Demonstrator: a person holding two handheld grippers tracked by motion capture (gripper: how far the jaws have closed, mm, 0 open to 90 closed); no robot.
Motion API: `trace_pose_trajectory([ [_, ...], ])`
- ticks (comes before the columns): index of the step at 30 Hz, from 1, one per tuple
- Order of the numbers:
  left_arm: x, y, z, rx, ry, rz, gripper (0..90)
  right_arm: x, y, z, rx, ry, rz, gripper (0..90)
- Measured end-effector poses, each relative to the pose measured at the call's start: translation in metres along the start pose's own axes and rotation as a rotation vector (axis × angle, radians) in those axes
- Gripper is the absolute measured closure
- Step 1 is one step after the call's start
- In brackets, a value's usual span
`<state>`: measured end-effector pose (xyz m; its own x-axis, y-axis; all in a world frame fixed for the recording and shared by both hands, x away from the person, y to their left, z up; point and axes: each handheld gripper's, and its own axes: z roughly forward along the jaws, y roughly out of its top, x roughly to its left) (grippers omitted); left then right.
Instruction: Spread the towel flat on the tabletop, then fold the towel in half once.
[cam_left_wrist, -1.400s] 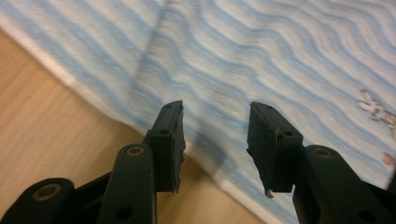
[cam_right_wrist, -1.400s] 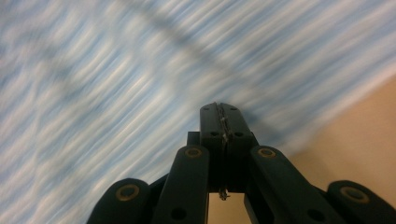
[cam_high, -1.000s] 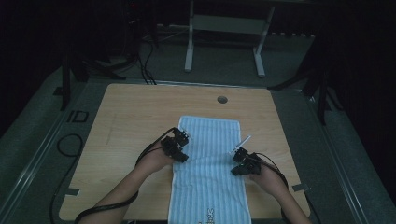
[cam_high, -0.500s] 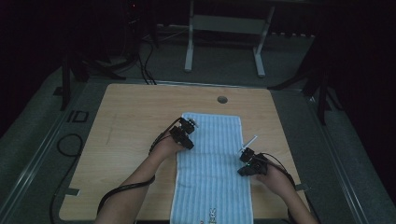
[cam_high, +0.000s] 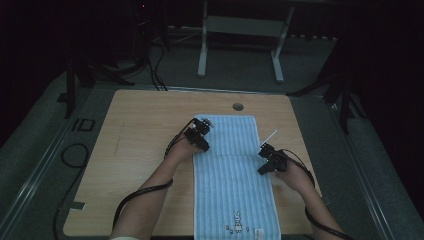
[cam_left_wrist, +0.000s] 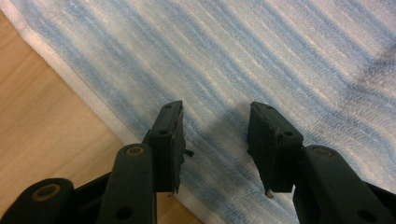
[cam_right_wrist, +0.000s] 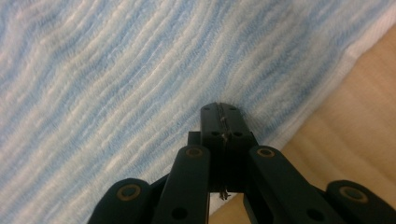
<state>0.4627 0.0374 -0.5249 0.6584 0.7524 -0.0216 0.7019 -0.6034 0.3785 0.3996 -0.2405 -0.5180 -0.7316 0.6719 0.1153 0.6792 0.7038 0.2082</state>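
Since the earlier frame my left gripper advanced up the towel, jaws apart; my right gripper, jaws together, rests at its edge. Cloth looks soft, limp; grip corners.

The left gripper has its jaws apart over the towel's left edge. The right gripper has its jaws pressed together at the towel's right edge.

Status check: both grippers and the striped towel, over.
Left gripper open over the blue-and-white striped towel, near its left edge. Right gripper shut, empty, at right edge. Towel flat on the wooden table. Nothing in the way.
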Motion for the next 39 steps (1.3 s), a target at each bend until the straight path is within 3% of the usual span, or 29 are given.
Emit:
trace_pose_trajectory([
  [6, 0.004, 0.003, 0.001, 0.009, 0.013, -0.002, 54.5, 0.001, 0.004, 0.001, -0.008, -0.004, -0.006, 88.0],
  [11, 0.001, -0.004, -0.005, 0.005, 0.026, 0.006, 50.6, 0.006, 0.003, 0.001, -0.007, 0.006, -0.020, 85.1],
  [18, -0.004, -0.025, -0.027, -0.030, -0.023, 0.032, 47.9, 0.008, 0.005, -0.014, -0.034, 0.005, -0.050, 78.5],
  [21, -0.006, -0.037, -0.038, -0.024, -0.019, 0.052, 45.2, -0.001, 0.009, -0.027, -0.059, -0.029, -0.038, 70.9],
  [26, -0.004, -0.048, -0.045, -0.007, -0.020, 0.034, 41.3, -0.016, 0.020, -0.031, -0.059, -0.066, 0.001, 67.6],
  [31, 0.004, -0.049, -0.044, 0.009, -0.009, -0.013, 39.6, -0.031, 0.038, -0.022, -0.019, -0.138, 0.020, 62.5],
  [39, 0.009, -0.044, -0.026, 0.041, -0.009, -0.031, 40.6, -0.049, 0.060, -0.004, -0.006, -0.174, 0.094, 60.9],
])
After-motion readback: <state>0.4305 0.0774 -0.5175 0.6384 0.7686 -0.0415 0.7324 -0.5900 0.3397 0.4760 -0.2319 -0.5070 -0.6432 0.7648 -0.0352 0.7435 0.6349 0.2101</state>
